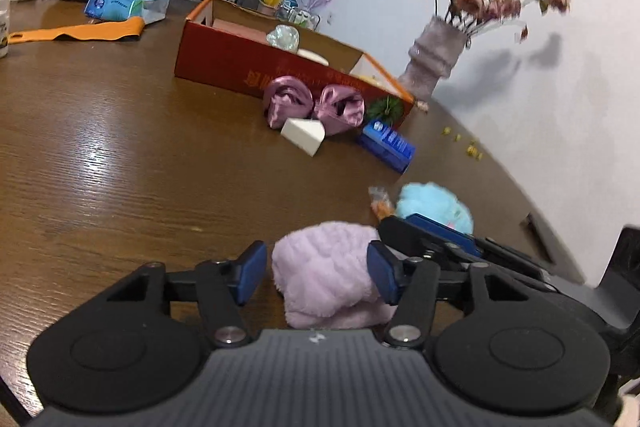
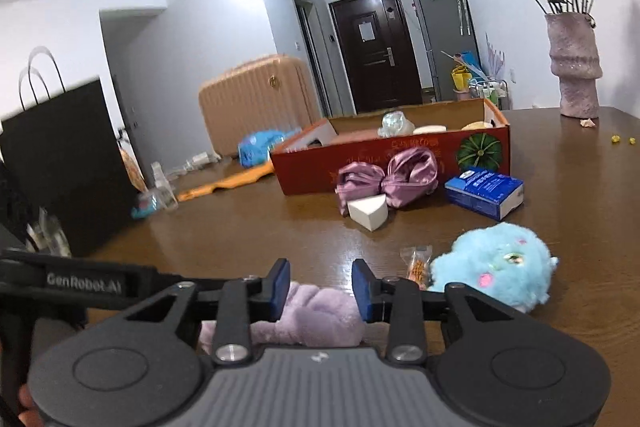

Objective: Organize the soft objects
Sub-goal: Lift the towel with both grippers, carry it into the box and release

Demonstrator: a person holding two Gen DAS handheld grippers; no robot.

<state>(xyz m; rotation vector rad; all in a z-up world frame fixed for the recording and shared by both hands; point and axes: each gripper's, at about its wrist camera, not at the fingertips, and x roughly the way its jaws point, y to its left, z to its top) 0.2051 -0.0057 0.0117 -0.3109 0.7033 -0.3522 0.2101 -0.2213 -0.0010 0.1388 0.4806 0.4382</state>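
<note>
Left gripper (image 1: pixel 318 277) parted around one lilac fluffy cloth (image 1: pixel 328 275), right gripper (image 2: pixel 320 291) narrowly parted over it; ahead lie one blue plush toy (image 2: pixel 496 263), one white sponge (image 2: pixel 368 213), one red box (image 2: pixel 392 163).

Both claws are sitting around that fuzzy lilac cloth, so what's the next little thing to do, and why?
Probably close both on the lilac fleece cloth. The left gripper and right gripper straddle it with jaws apart, pads not clearly pressing, and it lies on the table, not in the red box.
</note>
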